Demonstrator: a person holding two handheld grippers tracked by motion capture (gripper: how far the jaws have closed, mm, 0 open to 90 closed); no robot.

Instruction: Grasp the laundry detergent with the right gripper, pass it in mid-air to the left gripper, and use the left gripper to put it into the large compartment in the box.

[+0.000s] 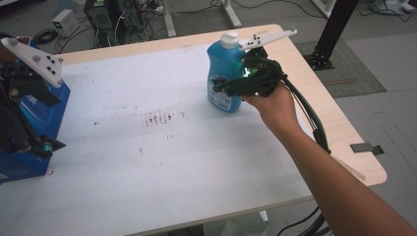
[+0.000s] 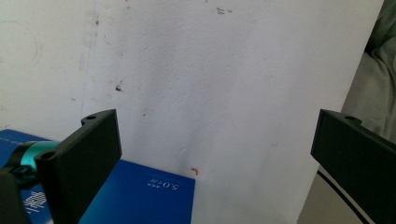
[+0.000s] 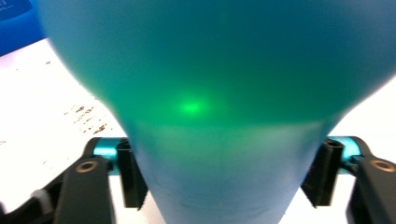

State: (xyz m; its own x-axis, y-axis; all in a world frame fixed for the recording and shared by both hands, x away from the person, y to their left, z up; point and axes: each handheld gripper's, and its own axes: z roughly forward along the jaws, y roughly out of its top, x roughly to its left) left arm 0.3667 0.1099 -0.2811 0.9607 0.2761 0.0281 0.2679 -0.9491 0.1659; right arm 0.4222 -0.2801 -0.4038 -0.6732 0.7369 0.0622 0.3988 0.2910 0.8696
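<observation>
A white sheet (image 1: 162,147) marked with brownish-red stains covers a pale wooden table (image 1: 344,128), with grey floor, cables and equipment beyond the far edge. At the left edge of the table sits a blue box (image 1: 34,123) with white lettering. The left gripper (image 1: 29,142) hangs over it in the high view, its grey three-cornered plate uppermost. In the left gripper view its two black jaws stand wide apart with nothing between them, pointing down at the sheet, a corner of the box lying under the nearer jaw.

Toward the far right of the sheet stands a blue bottle (image 1: 223,78), upright, with a white cap (image 1: 229,39) and a label on its front. The right gripper (image 1: 236,86), held in the person's right hand (image 1: 275,105), is clamped on the bottle. In the right gripper view the black jaws press against both sides of the bottle's body, and a green spot of light glows on the blue plastic. Dark cables trail back from this gripper along the forearm.
</observation>
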